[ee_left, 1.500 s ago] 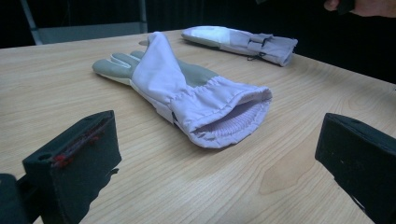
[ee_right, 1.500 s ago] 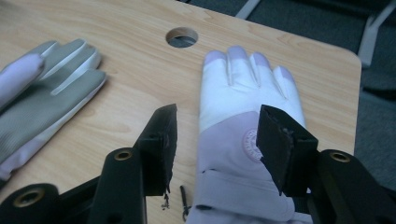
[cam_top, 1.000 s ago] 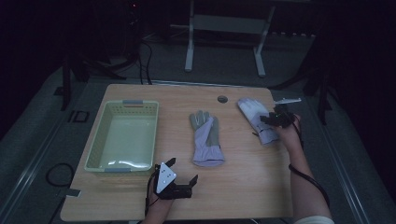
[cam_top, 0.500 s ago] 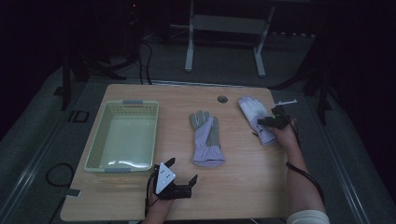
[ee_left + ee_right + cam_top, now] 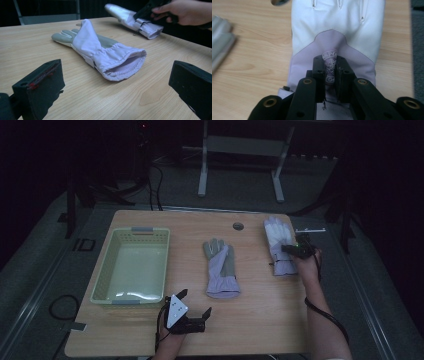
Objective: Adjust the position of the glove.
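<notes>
At the desk's [image 5: 260, 320] near edge the left gripper [image 5: 192, 312] rests on the wood, its jaws spread wide with nothing between them, aimed at the open cuff of the middle glove [image 5: 221, 267], which lies flat near the desk's centre, fingers pointing to the far edge. Toward the left edge sits a pale green basket [image 5: 102, 280], and nothing lies in it. Near the far right corner the right gripper [image 5: 290, 248] has just been closing, and its jaws now pinch a raised fold of fabric on the back of the second glove [image 5: 337, 30]. The glove looks light, soft and floppy, so it will likely droop when lifted; a pinched fold or the gathered cuff seems the surest hold
</notes>
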Demonstrator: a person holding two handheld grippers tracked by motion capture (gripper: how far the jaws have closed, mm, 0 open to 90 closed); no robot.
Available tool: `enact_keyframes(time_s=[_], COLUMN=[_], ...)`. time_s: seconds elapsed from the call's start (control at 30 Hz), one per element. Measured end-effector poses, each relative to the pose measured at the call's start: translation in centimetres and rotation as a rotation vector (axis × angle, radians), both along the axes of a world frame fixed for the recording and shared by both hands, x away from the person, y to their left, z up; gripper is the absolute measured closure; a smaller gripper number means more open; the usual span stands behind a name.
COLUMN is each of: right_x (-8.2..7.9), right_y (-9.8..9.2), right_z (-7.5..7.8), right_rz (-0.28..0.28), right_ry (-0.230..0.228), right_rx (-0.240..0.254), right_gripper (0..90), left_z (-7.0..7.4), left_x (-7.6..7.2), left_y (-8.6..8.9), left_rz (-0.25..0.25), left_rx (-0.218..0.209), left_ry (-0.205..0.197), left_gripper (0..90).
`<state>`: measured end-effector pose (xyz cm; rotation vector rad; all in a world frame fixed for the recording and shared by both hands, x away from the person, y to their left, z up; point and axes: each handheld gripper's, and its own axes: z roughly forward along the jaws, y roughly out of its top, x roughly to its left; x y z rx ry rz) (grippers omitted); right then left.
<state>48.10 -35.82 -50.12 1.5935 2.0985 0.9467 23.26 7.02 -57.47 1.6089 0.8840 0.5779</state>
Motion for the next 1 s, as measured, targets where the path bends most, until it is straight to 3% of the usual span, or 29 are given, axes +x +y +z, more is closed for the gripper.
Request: enact_keyframes(time_s=[0.1, 0.23, 0.4, 0.53, 0.8, 1.0], right_x=[-1.6, -4.5, -8.1, -10.4, -14.0, -14.8], right_y=[0.0, 0.1, 1.5, 2.2, 3.6, 4.5], right_z=[1.5, 3.3, 5.2, 5.5, 5.5, 3.6], right_rz=[-0.030, -0.063, -0.077, -0.111, -0.114, -0.124], right_ry=[-0.034, -0.060, -0.085, -0.092, -0.123, -0.115], right_rx=[0.002, 0.082, 0.047, 0.078, 0.117, 0.065], right_gripper=[80.6, 80.8, 80.8, 80.7, 80.6, 80.4], left_z=[0.0, 0.0, 0.0, 0.0, 0.0, 0.0], left_x=[0.0, 0.0, -0.1, 0.0, -0.1, -0.1], left_y=[0.0, 0.0, -0.1, 0.0, -0.1, -0.1], left_rz=[0.002, 0.004, 0.000, 0.001, 0.002, 0.003], left_rx=[0.000, 0.005, 0.011, 0.008, 0.011, 0.013], left_ry=[0.001, 0.000, -0.007, -0.004, -0.007, -0.004], left_gripper=[0.0, 0.0, 0.0, 0.0, 0.0, 0.0])
